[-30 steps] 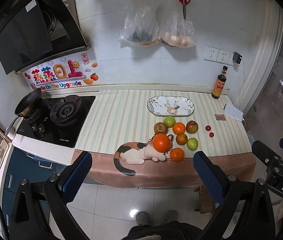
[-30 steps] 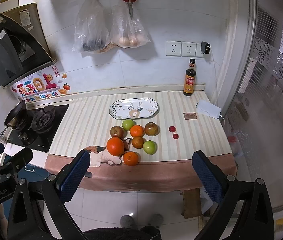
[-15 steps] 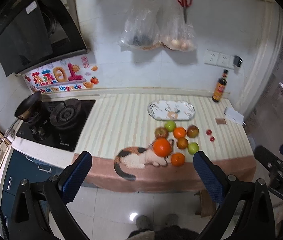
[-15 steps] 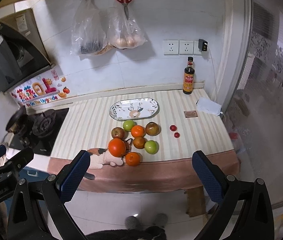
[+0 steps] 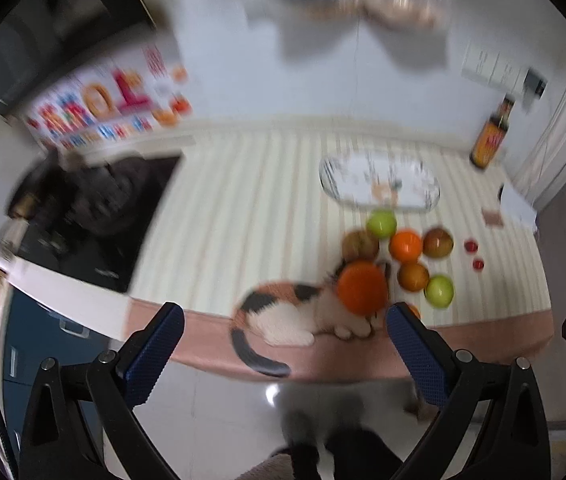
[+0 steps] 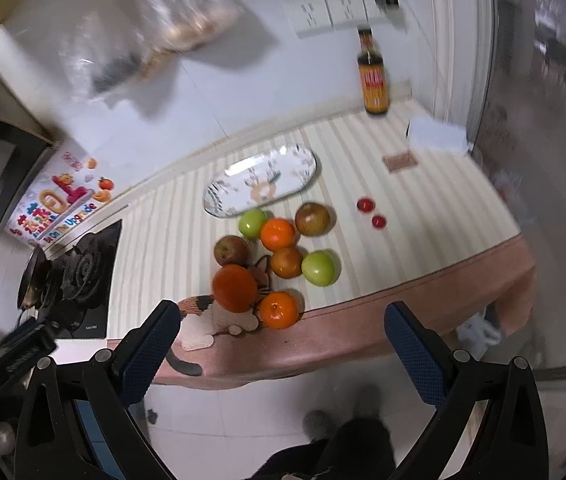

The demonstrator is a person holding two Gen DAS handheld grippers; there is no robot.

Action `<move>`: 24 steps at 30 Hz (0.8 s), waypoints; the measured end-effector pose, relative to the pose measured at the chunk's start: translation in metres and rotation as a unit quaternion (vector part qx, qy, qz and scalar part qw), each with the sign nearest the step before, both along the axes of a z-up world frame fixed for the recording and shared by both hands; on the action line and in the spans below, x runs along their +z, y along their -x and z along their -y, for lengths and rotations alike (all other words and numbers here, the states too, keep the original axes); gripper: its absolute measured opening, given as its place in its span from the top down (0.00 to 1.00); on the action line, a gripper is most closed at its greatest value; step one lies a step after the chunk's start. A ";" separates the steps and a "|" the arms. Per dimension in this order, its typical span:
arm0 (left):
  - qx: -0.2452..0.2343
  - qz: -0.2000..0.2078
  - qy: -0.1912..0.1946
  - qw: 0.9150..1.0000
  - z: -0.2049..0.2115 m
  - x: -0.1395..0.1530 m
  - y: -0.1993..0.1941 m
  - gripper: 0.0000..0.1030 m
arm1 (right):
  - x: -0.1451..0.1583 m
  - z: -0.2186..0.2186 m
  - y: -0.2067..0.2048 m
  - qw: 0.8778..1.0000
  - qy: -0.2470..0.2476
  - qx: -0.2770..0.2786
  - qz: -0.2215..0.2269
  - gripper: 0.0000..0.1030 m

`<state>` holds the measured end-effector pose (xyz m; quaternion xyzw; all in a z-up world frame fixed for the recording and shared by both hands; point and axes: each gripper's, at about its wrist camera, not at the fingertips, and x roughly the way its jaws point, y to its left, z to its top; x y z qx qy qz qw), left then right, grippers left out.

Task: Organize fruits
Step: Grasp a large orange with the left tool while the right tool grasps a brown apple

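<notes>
Clearly nothing has been sorted yet: the oval white ceramic plate with a printed deer motif (image 6: 261, 184) sits bare at the back of the cream-striped worktop (image 6: 423, 248), and every fruit lies loose in front of it. Your left gripper (image 5: 283, 332) and right gripper (image 6: 282, 330) both hang off the worktop's front edge, over the floor, jaws spread wide and holding nothing.

The cluster sits just in front of the plate. A green apple (image 6: 253, 223) lies nearest its rim, touching a small orange mandarin (image 6: 277, 233), with a russet-red apple (image 6: 313, 219) beside that. A second reddish apple (image 6: 231, 251), a brownish-orange fruit (image 6: 286, 262) and another green apple (image 6: 320, 267) form the middle row. A large orange (image 6: 235, 288) and a second mandarin (image 6: 279, 309) rest closest to you, by the head of a calico cat (part of the cloth's print, it seems) (image 5: 283, 316). Two small red cherry tomatoes (image 6: 372, 213) lie apart to the right, near a dark sauce bottle (image 6: 373, 80) at the wall.

Judging by this, the whole job remains: all the fruit has to be picked up and grouped, probably onto the plate. The left view is heavily blurred, so finer detail there is unreliable.
</notes>
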<state>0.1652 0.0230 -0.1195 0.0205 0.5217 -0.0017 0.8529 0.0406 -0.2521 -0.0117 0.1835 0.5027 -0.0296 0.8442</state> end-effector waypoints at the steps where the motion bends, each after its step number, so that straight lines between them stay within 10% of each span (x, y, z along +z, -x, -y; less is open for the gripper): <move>1: 0.001 -0.018 0.002 1.000 0.003 -0.013 -0.009 0.00 | -0.009 0.001 -0.006 1.000 -0.004 -0.001 -0.009 0.00; 13: 0.008 -0.221 0.040 0.974 0.062 -0.160 -0.105 0.00 | -0.162 0.032 -0.127 0.989 -0.064 0.032 -0.129 0.01; 24: 0.038 -0.313 0.069 0.946 0.089 -0.229 -0.132 0.00 | -0.230 0.043 -0.224 0.975 -0.097 0.072 -0.185 0.01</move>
